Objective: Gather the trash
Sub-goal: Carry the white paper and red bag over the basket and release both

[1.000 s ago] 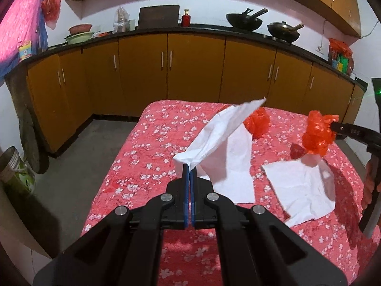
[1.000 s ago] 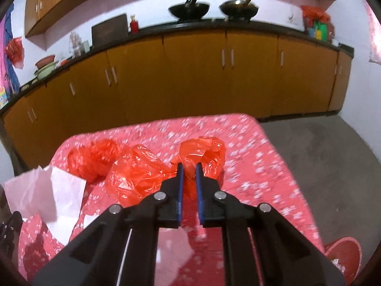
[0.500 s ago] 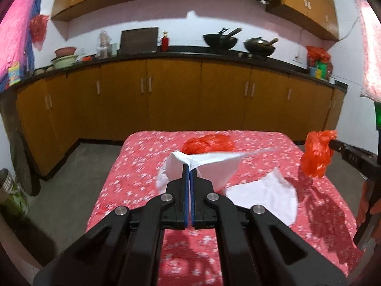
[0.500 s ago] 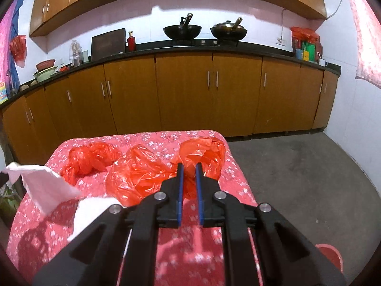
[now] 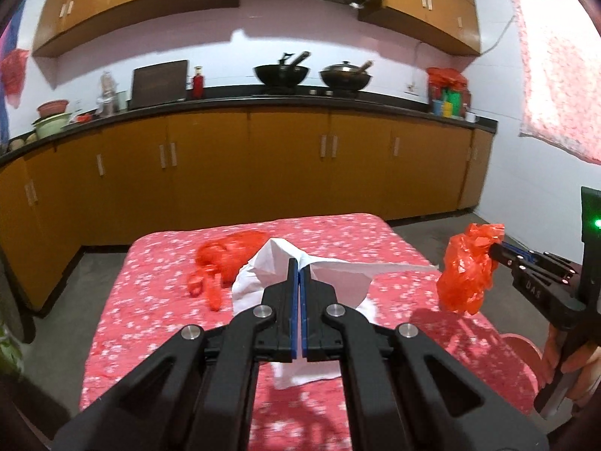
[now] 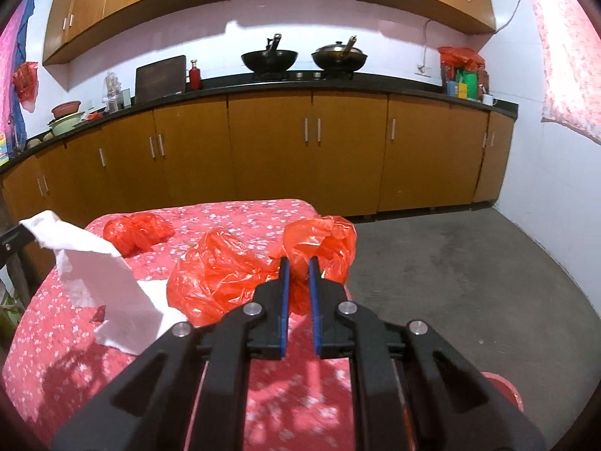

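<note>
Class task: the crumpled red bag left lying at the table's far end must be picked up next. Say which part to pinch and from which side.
Pinch the twisted tail trailing off the red bag toward the camera, coming from above: it looks thin enough for the jaws, while the puffy body would probably slip.

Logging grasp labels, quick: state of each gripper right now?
Left gripper: closed on the white paper, lifted off the table.
Right gripper: closed on a red plastic bag, held up.

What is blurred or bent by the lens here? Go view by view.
Left wrist view: the counter bows upward from fisheye distortion; the cloth near the left gripper is smeared. Right wrist view: the same bowing, black corners, and soft cloth below the right gripper; the orange bag stays sharp.
</note>
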### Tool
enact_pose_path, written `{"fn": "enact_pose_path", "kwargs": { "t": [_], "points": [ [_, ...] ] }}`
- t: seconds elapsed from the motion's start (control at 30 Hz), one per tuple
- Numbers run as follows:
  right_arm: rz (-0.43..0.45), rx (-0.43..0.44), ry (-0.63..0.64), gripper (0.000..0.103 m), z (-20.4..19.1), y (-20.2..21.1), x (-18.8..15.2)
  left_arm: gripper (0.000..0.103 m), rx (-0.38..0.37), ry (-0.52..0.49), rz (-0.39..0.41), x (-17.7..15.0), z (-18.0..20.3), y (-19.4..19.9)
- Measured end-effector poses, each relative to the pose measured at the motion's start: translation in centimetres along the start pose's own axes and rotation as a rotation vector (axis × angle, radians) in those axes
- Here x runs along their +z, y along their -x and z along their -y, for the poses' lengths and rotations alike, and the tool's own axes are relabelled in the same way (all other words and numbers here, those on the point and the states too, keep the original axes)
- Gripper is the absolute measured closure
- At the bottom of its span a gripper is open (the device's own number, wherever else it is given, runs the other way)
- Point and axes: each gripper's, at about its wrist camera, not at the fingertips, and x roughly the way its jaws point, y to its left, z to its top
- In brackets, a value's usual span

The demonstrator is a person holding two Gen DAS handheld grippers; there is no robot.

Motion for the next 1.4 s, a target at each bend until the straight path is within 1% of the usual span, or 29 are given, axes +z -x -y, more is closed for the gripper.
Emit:
{"fn": "enact_pose_path", "kwargs": {
  "t": [0.27, 0.4, 0.6, 0.77, 1.0, 1.07, 1.2, 1.4],
  "points": [
    [0.021, -0.086, -0.032, 0.092, 5.0, 2.9, -1.2, 0.102, -0.091, -0.05, -0.01, 0.0, 5.4, -0.9],
    [0.026, -0.155, -0.062, 0.092, 8.5, 4.4, -2.0, 0.102, -0.142, -0.073, -0.016, 0.0, 8.2, -1.2],
    [0.016, -0.246, -0.11, 0.092, 13.8, 6.4, -4.0, 0.102, -0.241, -0.106, -0.027, -0.2, 13.3, -1.6],
    [-0.009, -0.331, -0.155, 0.092, 18.2, 7.5, -6.4, 0.102, -0.33, -0.141, -0.037, -0.7, 18.0, -2.0],
    [-0.055, -0.445, -0.22, 0.092, 24.1, 8.9, -10.0, 0.102, -0.454, -0.198, -0.081, -2.8, 26.0, -2.8],
    [-0.068, -0.467, -0.235, 0.092, 25.4, 9.0, -10.8, 0.102, -0.483, -0.211, -0.089, -3.3, 27.6, -3.0],
    [-0.101, -0.51, -0.274, 0.092, 28.1, 9.3, -13.1, 0.102, -0.533, -0.241, -0.119, -4.5, 31.5, -3.6],
    [-0.163, -0.548, -0.322, 0.092, 30.8, 8.3, -16.4, 0.102, -0.566, -0.289, -0.178, -6.9, 35.5, -5.0]
  ]
}}
